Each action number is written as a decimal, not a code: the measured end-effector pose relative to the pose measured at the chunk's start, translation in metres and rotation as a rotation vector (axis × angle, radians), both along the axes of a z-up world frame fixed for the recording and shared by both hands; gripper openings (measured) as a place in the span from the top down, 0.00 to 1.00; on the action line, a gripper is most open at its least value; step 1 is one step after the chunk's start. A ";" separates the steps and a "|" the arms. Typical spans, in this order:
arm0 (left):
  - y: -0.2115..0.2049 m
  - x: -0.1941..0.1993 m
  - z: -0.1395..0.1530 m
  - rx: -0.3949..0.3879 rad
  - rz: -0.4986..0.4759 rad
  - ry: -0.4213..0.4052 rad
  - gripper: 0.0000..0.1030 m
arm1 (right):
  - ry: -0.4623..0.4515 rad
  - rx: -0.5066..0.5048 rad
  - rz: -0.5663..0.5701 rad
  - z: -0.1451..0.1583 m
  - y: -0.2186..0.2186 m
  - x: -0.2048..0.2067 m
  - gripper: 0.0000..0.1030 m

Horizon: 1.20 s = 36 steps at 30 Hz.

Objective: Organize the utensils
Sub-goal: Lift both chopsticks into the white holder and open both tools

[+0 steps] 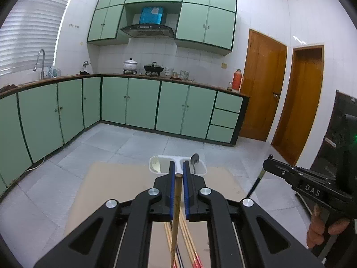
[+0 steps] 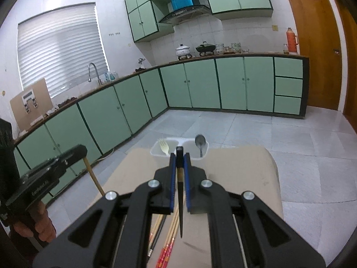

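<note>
While each gripper's blue fingers (image 1: 171, 192) clamp one thin stiff chopstick near its thick end, light wooden stick (image 1: 176, 212) left, black stick (image 2: 180, 201) right, either could pivot

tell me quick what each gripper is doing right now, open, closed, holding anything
left gripper: closed on a light wooden chopstick.
right gripper: closed on a black chopstick.
</note>
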<state>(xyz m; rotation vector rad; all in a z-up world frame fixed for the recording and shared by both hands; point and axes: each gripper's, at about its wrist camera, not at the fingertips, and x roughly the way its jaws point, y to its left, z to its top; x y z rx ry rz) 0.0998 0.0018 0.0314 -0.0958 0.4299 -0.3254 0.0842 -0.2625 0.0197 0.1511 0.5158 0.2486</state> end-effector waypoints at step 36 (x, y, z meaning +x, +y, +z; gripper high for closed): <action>-0.051 0.188 0.042 0.025 0.033 -0.145 0.94 | -0.107 -0.061 -0.008 0.023 -0.001 0.174 0.94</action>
